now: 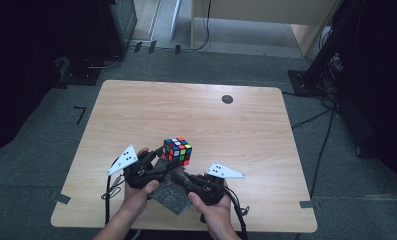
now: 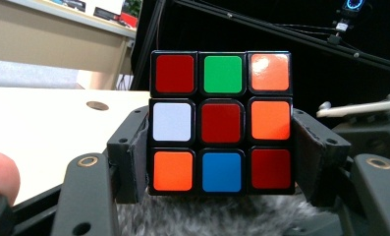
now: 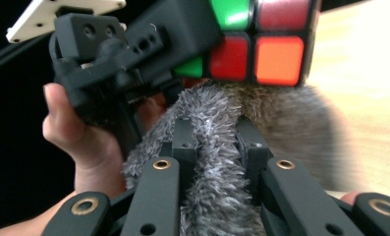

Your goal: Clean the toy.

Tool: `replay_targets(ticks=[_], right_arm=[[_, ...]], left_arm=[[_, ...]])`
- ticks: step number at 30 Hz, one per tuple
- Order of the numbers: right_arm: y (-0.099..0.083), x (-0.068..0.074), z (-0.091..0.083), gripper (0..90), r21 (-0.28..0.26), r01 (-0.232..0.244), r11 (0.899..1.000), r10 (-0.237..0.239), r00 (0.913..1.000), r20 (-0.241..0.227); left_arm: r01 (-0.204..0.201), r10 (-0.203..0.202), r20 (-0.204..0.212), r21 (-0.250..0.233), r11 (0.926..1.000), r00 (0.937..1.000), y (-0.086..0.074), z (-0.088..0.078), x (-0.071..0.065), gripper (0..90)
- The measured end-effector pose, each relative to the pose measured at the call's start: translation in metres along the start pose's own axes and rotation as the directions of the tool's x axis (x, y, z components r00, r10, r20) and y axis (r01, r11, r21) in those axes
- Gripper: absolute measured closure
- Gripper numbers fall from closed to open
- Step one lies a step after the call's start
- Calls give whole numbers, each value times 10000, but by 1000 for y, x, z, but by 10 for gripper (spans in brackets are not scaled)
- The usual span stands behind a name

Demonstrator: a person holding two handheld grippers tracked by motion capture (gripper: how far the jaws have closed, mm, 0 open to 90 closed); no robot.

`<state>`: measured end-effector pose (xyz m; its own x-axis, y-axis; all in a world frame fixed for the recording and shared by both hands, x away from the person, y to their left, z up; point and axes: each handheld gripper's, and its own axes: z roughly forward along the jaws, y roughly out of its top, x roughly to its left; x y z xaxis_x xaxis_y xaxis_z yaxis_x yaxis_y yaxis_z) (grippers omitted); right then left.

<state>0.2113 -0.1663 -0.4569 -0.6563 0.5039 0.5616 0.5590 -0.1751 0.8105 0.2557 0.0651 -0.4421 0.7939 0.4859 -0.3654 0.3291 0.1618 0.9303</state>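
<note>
No brand, label or lettering can be read on anything you are handling; the small items on the shelf at the top left of the left gripper view are too blurred to make out. Your left gripper (image 1: 158,161) is clamped on the puzzle cube (image 1: 177,151), its black jaws pressing the cube's two opposite sides, as the left gripper view shows with the cube (image 2: 222,123) held squarely between them. The cube sits just above the near middle of the wooden table (image 1: 246,130), over the grey furry cloth (image 1: 168,192). The face turned to the left gripper view reads red, green, orange on top, white, red, orange in the middle, and orange, blue, red below; the stickers are glossy squares with rounded corners set in black plastic, and one orange square carries a glare spot. Your right gripper (image 1: 183,176) has its jaws drawn narrow on a fold of the cloth (image 3: 217,162), the shaggy grey pile bulging out between and around them. In the right gripper view the cube (image 3: 261,49) is cut off by the top edge, and part of it is hidden behind the left gripper (image 3: 133,44); the far part of the cloth there is smeared by blur. The table is pale wood grain with rounded corners and a small dark round cap (image 1: 227,99) near its far edge.
</note>
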Motion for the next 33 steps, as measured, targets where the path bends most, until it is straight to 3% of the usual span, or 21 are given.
replay_targets(ticks=[2,4,5,7,10,14,15,16,17,19,21,22,25,27,31,33], right_arm=[[5,-2,-5,760,-312,116,9994,-102,9989,449],[10,-15,-15,760,-708,-251,9972,320,9946,987],[11,-22,-19,760,-878,-371,9954,484,9903,1302],[12,-36,-26,750,-1053,-68,9944,285,9782,2055],[17,-47,-30,706,-1175,901,9890,-555,9612,2704],[25,-48,-31,609,-662,1940,9788,-1663,9403,2969],[28,-48,-33,587,-526,2433,9685,-2133,9201,3285],[29,-49,-34,579,-610,2795,9582,-2432,9080,3411],[29,-49,-35,566,-703,2978,9520,-2572,9034,3432],[29,-50,-35,522,-746,2826,9563,-2429,9105,3347],[28,-48,-32,482,-728,2508,9653,-2176,9265,3070],[26,-44,-28,451,-599,2611,9634,-2333,9277,2916],[16,-29,-13,367,-373,3381,9404,-3174,9116,2611],[9,-20,-4,322,-358,3371,9408,-3185,9152,2470],[4,-4,8,270,-993,2972,9496,-2699,9368,2224],[5,0,10,247,-1335,2906,9475,-2541,9376,2375]], left_arm=[[95,-96,-18,-165,9998,10000,2,-2,2,346],[308,-308,-12,-337,9990,9995,5,-5,5,346],[374,-376,-64,-368,9986,9993,6,-7,8,346],[554,-558,-97,-408,9976,9984,8,-10,12,346],[760,-765,-100,-431,9962,9970,9,-12,17,346],[862,-864,-68,-228,9960,9962,11,-12,23,346],[912,-914,-83,-216,9956,9958,12,-13,24,345],[953,-956,-98,-220,9952,9954,12,-13,25,345],[981,-983,-110,-218,9949,9951,13,-14,26,345],[1050,-1054,-143,-249,9942,9943,13,-14,26,345],[1108,-1110,-95,-236,9936,9938,13,-13,26,345],[1213,-1215,-57,-253,9923,9926,12,-13,25,345],[1565,-1563,105,-357,9870,9877,10,-8,21,345],[1757,-1753,137,-392,9837,9844,7,-5,17,345],[2185,-2175,246,-447,9748,9757,1,1,12,344],[2361,-2348,310,-464,9706,9715,-1,3,11,344]])
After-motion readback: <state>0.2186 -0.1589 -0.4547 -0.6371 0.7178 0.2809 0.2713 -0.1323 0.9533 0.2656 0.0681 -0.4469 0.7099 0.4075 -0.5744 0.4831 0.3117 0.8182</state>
